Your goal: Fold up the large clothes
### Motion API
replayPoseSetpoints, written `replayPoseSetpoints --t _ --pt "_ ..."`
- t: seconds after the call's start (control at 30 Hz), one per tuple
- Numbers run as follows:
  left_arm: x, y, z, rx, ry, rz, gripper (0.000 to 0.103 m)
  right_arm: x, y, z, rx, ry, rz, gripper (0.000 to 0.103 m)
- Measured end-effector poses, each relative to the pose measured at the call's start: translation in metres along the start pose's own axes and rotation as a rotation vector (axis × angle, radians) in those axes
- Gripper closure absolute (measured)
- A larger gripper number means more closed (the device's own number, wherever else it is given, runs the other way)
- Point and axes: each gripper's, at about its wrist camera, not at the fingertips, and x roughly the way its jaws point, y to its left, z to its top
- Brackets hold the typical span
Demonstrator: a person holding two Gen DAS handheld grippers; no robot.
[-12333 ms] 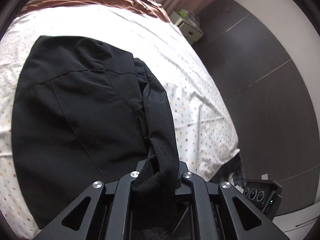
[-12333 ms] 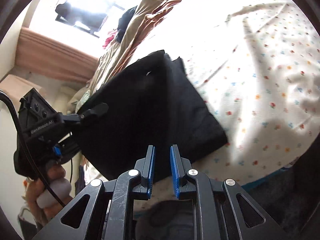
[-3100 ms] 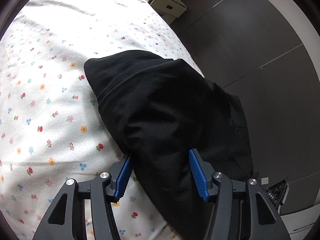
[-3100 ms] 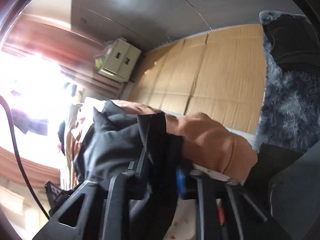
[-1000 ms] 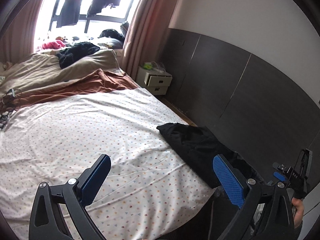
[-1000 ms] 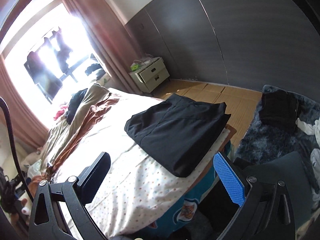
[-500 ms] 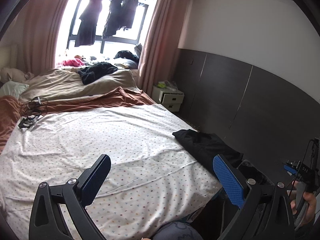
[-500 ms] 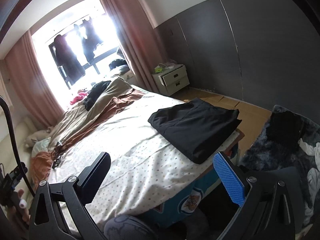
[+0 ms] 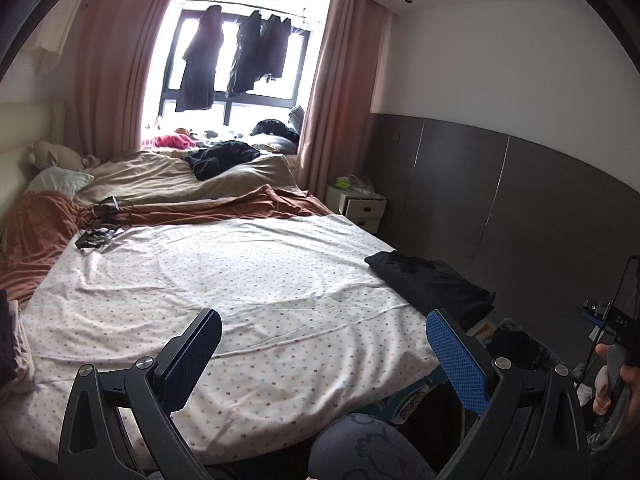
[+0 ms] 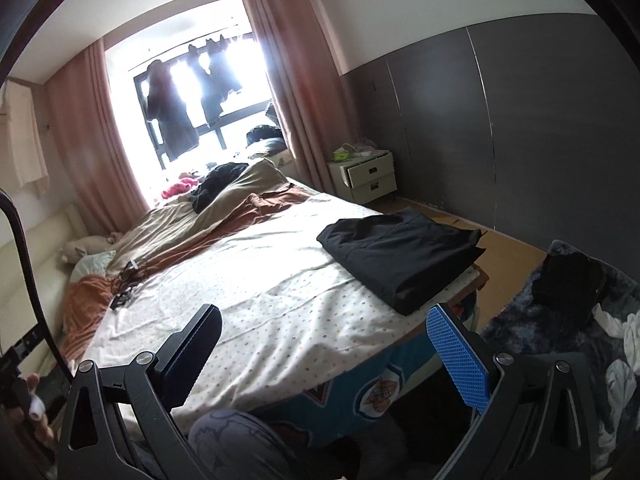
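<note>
1 flat-folded black garment (image 10: 400, 256) on dotted sheet (image 10: 280, 300).

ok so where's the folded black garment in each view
Left wrist: black garment lies right of centre, at the bed's right edge, above the right finger.
Right wrist: black garment lies right of centre, at the bed's corner.
Shared landmark: the nightstand by the curtain, beyond the garment.

Matt black cloth garment (image 10: 400, 254) on a creased cotton-like sheet (image 10: 280, 304) (tiny printed dots).
</note>
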Motion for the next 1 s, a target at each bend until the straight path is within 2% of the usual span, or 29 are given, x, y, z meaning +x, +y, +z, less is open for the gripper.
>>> replayPoseSetpoints --t 0.13,0.23,0.3,0.5,0.8,1.0 --pt "-0.021 -0.006 -0.02 0.008 -0.012 0.035 0.001 -0.01 0.004 -0.02 -0.039 0.0 0.005 0.0" --pt "-0.035 -0.008 -0.036 -0.009 0.0 0.034 0.001 -0.016 0.003 -0.037 -0.051 0.008 0.018 0.0" --pt "-0.046 -0.013 -0.046 0.013 -0.007 0.069 0.001 -0.02 0.004 -0.048 -0.06 0.02 0.026 0.0" --pt "-0.077 -0.012 -0.071 0.005 -0.06 0.12 0.001 -0.031 0.009 -0.076 -0.109 0.032 0.036 0.0" --pt "-0.098 -0.011 -0.081 -0.002 -0.07 0.158 0.001 -0.045 0.021 -0.082 -0.135 0.016 0.082 0.0" --pt "-0.098 -0.014 -0.083 0.007 -0.08 0.151 0.001 -0.044 0.027 -0.086 -0.151 0.021 0.095 0.0"
